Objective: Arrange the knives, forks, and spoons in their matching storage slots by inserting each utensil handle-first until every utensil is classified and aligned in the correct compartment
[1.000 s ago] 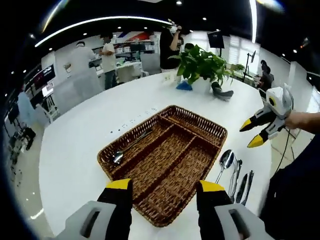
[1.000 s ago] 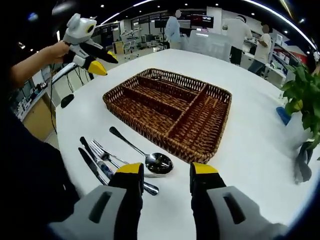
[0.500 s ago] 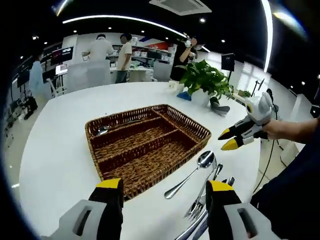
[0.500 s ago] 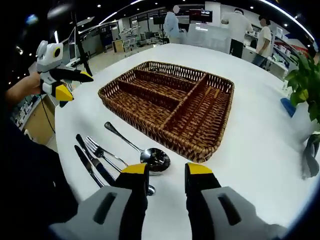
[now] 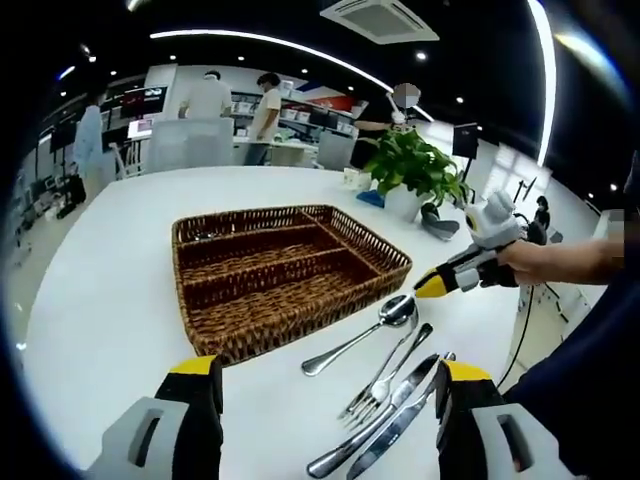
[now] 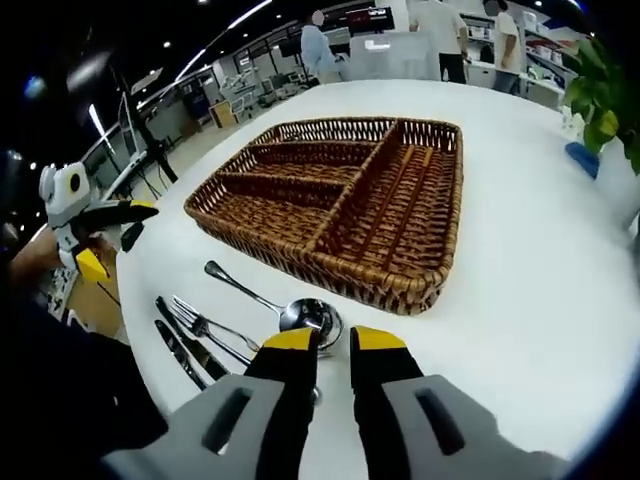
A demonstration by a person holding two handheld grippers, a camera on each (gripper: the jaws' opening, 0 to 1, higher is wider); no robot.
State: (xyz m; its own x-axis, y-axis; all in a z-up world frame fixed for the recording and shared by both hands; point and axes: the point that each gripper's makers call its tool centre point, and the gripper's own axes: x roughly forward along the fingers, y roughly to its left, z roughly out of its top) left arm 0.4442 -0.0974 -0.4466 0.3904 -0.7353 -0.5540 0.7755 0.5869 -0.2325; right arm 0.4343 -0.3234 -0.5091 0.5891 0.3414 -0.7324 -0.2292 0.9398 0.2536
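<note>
Left gripper (image 5: 320,400): jaws spread wide, held above the white table (image 5: 100,300). Far left: wicker tray (image 5: 285,275), divided into compartments, one utensil faintly visible in the far slot. Plant (image 5: 410,165) beyond. Near right of tray: spoon (image 5: 365,328), fork (image 5: 385,375), knives (image 5: 385,425), lying loose side by side. Right gripper (image 6: 333,345): jaws nearly together, poised at the spoon bowl; grip cannot be confirmed.

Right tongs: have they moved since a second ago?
Yes. The right tongs have dropped from above the table edge to the spoon bowl beside the basket, narrowing.
</note>
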